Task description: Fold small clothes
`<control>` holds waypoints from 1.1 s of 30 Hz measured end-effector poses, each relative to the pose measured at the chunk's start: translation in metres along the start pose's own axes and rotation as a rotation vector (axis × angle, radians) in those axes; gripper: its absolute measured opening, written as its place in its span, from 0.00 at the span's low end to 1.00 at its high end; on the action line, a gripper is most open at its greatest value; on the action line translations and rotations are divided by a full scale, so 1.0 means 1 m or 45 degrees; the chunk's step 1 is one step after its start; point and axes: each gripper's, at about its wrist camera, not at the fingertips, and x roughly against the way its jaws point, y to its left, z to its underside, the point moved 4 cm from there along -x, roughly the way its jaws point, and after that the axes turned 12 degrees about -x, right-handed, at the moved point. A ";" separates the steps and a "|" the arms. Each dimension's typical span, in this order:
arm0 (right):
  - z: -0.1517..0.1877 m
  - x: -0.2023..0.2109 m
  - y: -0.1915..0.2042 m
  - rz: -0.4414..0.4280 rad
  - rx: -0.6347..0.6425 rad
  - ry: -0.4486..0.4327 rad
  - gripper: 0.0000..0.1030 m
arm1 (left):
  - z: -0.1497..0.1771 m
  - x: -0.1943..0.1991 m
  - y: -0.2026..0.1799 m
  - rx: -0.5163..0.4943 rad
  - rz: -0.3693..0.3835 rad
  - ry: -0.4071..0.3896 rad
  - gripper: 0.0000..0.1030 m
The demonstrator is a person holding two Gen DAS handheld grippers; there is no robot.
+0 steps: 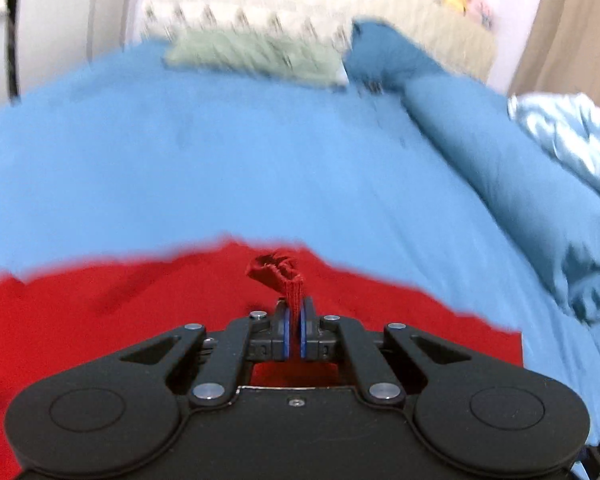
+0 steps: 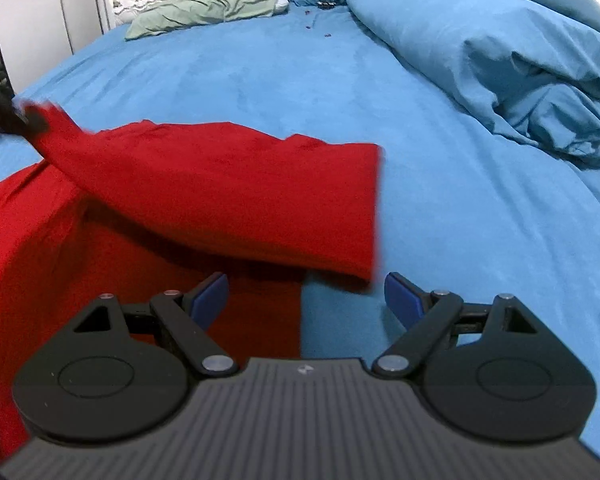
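Left tongs (image 1: 295,320) pressed together, pinching a red hem tab. Right tongs (image 2: 306,300) spread, holding nothing, over the edge of the red garment (image 2: 180,200). Just ahead, one flap lifted across, fold looks half done. Beyond, blue bedsheet (image 2: 380,100); pillow (image 2: 204,10) far.

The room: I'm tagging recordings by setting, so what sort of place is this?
Most likely a bedroom: the red garment lies on a bed's blue sheet, with pillows at its head and a bunched blue duvet alongside.
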 end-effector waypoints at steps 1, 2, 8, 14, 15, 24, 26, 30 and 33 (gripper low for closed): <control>0.000 0.000 -0.001 0.001 -0.010 0.013 0.98 | -0.003 0.008 0.009 -0.014 -0.041 -0.020 0.04; 0.000 -0.002 -0.002 0.003 -0.023 0.028 0.98 | -0.003 0.015 0.020 -0.030 -0.085 -0.031 0.04; 0.008 -0.030 0.013 0.024 0.012 0.138 0.98 | 0.044 0.019 0.090 0.027 -0.307 0.041 0.04; 0.000 -0.047 0.035 0.046 0.153 0.066 0.98 | 0.066 0.014 0.112 0.090 -0.294 0.058 0.04; -0.004 -0.050 0.037 0.059 0.178 0.040 0.98 | 0.064 0.013 0.111 0.078 -0.294 0.051 0.04; -0.006 -0.041 0.027 0.334 0.353 -0.050 0.99 | 0.086 0.027 0.117 0.051 -0.346 0.079 0.04; 0.003 -0.045 0.022 0.315 0.354 -0.018 0.99 | 0.103 0.021 0.120 0.060 -0.345 0.130 0.04; 0.001 -0.042 0.009 0.241 0.285 0.018 0.99 | 0.119 0.016 0.120 0.048 -0.351 0.199 0.12; -0.004 -0.031 0.010 0.179 0.294 0.041 0.99 | 0.119 0.026 0.123 0.070 -0.394 0.206 0.28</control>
